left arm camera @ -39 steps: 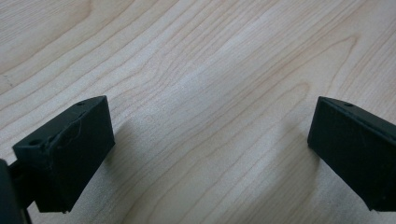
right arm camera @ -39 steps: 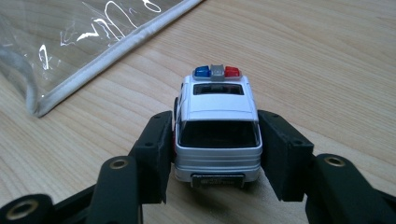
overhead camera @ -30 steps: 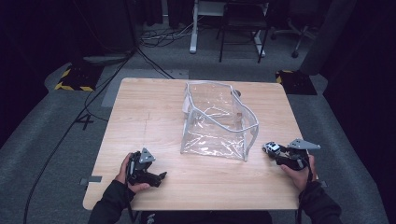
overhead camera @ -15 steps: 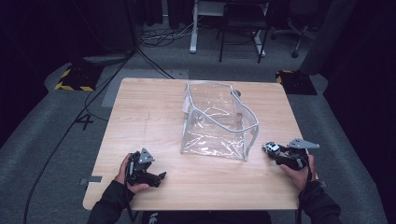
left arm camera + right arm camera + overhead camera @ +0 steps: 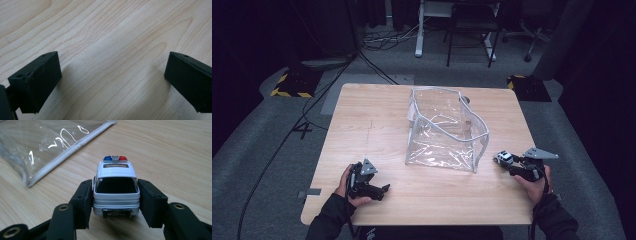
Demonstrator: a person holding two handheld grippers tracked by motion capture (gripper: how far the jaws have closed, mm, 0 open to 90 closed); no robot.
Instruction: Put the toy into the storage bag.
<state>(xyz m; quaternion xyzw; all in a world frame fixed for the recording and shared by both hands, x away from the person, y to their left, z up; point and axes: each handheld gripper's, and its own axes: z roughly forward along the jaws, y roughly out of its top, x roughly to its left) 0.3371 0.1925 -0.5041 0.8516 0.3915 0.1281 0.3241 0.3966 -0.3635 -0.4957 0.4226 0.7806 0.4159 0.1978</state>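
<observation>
The right gripper (image 5: 115,202) pinches a toy police car (image 5: 115,187) between its 2 jaws, just beside the clear bag (image 5: 447,131). The left gripper (image 5: 112,82) rests on the bench (image 5: 372,125), jaws spread.

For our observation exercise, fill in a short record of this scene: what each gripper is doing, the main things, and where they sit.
right gripper: fingers at both sides of the toy car's rear, on it
toy car: white, red and blue roof lights, on the table right of the bag
bag: clear, grey-edged, mid-table, mouth open
left gripper: open, nothing between its fingers, low over the table
table: light wood
</observation>
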